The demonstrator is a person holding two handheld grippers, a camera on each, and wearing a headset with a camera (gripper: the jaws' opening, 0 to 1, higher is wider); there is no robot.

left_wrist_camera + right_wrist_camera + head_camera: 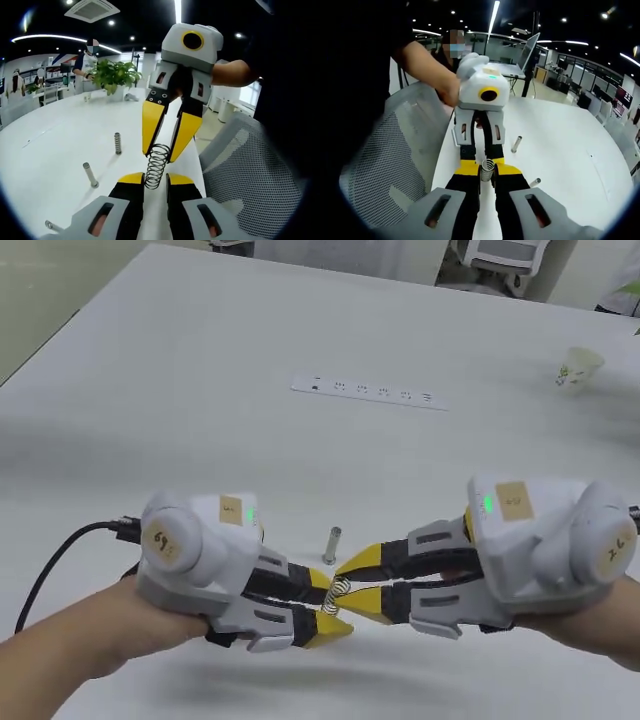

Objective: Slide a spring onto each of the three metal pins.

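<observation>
Round sticker (163, 542) on left hand-held gripper (328, 602) reads "69", possibly; sticker (612, 548) on right hand-held gripper (348, 585) too blurred to read.

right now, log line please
left tool: shut on spring | right tool: shut on spring | loaded pin: upright | bare pin: upright

**tinker_jo:** what's that spring (156, 166) look like up close?

**benchrat:** bright bare metal wire, glossy. the bare pin (90, 175) is smooth grey metal, duller.

**tinker_jo:** and the grippers?

**benchrat:** left gripper (156, 179) and right gripper (488, 170) both: smooth pale-grey plastic shells, black plastic arms, matt yellow jaw tips. the table (200, 390) is smooth white with a soft sheen, power strip (368, 392) smooth white plastic, chair (250, 165) back grey woven mesh, cable (70, 540) matt black.
</observation>
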